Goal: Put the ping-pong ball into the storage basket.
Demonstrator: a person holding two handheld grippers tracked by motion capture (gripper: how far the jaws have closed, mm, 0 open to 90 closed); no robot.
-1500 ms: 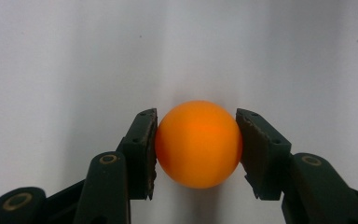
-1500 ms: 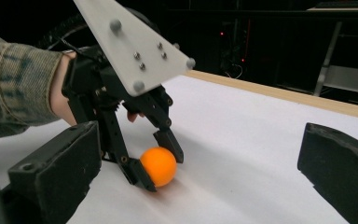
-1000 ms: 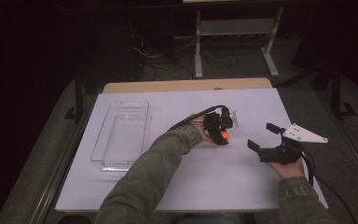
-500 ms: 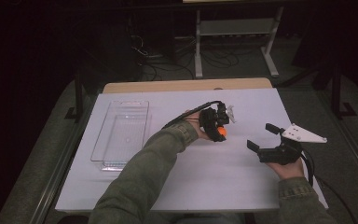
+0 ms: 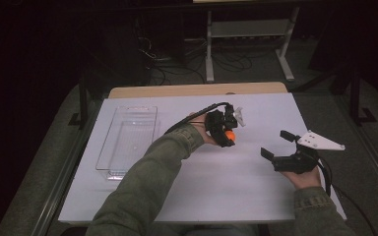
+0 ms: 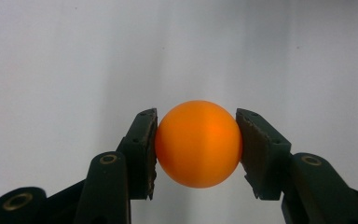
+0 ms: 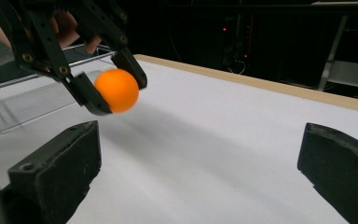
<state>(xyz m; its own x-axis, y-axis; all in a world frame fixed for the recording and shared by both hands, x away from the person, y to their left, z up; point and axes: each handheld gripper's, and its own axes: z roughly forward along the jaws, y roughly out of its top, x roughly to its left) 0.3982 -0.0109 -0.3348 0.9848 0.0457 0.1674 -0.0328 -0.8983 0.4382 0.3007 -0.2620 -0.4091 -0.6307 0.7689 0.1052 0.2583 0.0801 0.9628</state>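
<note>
An orange ball [image 6: 198,143] is clamped between the two black jaws of my left gripper [image 6: 196,145], pointing down at the white table. In the high view the left gripper [image 5: 228,132] hangs over the table's middle with the ball [image 5: 231,134] at its tip. The right gripper view shows the ball [image 7: 116,90] lifted just above the surface, held by the left gripper's fingers [image 7: 88,95]. My right gripper [image 5: 275,144] rests open at the right side of the table, with nothing between its jaws [image 7: 200,182].
A clear plastic tray [image 5: 128,140] lies at the left of the white table top [image 5: 236,187]; its wall [image 7: 25,105] appears behind the ball. A wooden strip [image 5: 197,90] runs along the far edge. A metal stand [image 5: 248,34] and cables sit on the floor beyond.
My left gripper with the ball has drifted slightly left and away from me. The right gripper has stayed put.
</note>
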